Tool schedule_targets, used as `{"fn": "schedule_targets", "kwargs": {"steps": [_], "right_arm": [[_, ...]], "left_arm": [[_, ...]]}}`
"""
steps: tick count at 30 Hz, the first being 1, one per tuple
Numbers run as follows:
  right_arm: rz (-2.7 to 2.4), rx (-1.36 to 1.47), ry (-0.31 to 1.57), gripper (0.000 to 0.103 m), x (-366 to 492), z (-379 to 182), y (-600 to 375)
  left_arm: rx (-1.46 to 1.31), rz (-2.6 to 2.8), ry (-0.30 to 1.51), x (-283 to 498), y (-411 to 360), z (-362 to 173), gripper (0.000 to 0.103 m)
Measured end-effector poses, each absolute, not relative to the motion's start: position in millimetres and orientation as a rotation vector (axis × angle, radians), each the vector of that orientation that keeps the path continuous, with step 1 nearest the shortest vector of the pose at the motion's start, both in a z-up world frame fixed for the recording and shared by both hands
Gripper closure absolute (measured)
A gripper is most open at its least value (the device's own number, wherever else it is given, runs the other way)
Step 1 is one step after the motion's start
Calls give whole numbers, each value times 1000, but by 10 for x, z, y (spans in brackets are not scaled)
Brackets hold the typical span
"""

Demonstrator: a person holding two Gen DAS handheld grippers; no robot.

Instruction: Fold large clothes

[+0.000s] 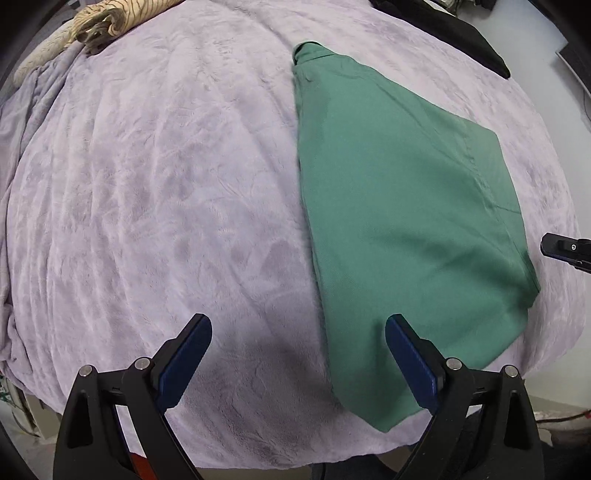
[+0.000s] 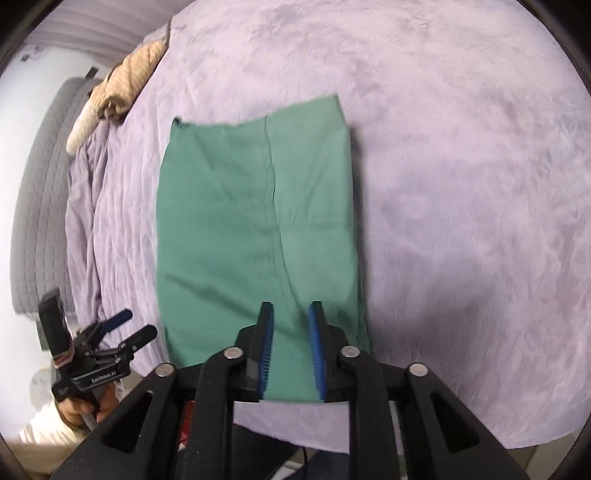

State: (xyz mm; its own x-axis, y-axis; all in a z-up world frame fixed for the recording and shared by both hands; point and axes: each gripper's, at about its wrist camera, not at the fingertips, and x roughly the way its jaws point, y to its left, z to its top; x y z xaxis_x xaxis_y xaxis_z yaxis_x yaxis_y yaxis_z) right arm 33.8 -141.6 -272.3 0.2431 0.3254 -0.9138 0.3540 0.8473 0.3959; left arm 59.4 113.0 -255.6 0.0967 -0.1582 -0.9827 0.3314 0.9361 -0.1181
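Note:
A green garment (image 1: 406, 221) lies folded into a long flat panel on the lilac blanket (image 1: 147, 166). In the right wrist view the garment (image 2: 258, 221) runs away from me, with a seam down its middle. My left gripper (image 1: 297, 325) hangs open wide above the blanket, its right finger over the garment's near left edge, and holds nothing. My right gripper (image 2: 291, 310) hovers over the garment's near end with a narrow gap between its blue pads and no cloth pinched. The left gripper (image 2: 138, 325) also shows at the left, held by a hand (image 2: 81, 406).
A beige striped cloth (image 1: 99, 22) lies bunched at the far corner of the bed. A black garment (image 1: 461, 29) sits at the far right. A grey quilted headboard (image 2: 40, 203) borders the left side. The blanket's near edge (image 2: 369, 432) drops off just below the grippers.

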Motion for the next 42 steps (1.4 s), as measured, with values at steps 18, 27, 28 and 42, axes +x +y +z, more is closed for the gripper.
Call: {"fn": "schedule_targets", "kwargs": {"steps": [18,27,28,42], "right_arm": [[-104,619,1438,78,205,-2961,-1465],[-110,605,1449,64,227,-2910,-1354],[-112,597,1444,52,241,-2879,-1334],[-187,353,1330,18,446,-2246,-1029]], "left_arm": [[187,-324,1463,564,986,-2726,7],[224,-322,1451,414,928,-2608,7],[224,-316,1451,418,931,-2586,7],[189,-277,1374,545,863,-2131,0]]}}
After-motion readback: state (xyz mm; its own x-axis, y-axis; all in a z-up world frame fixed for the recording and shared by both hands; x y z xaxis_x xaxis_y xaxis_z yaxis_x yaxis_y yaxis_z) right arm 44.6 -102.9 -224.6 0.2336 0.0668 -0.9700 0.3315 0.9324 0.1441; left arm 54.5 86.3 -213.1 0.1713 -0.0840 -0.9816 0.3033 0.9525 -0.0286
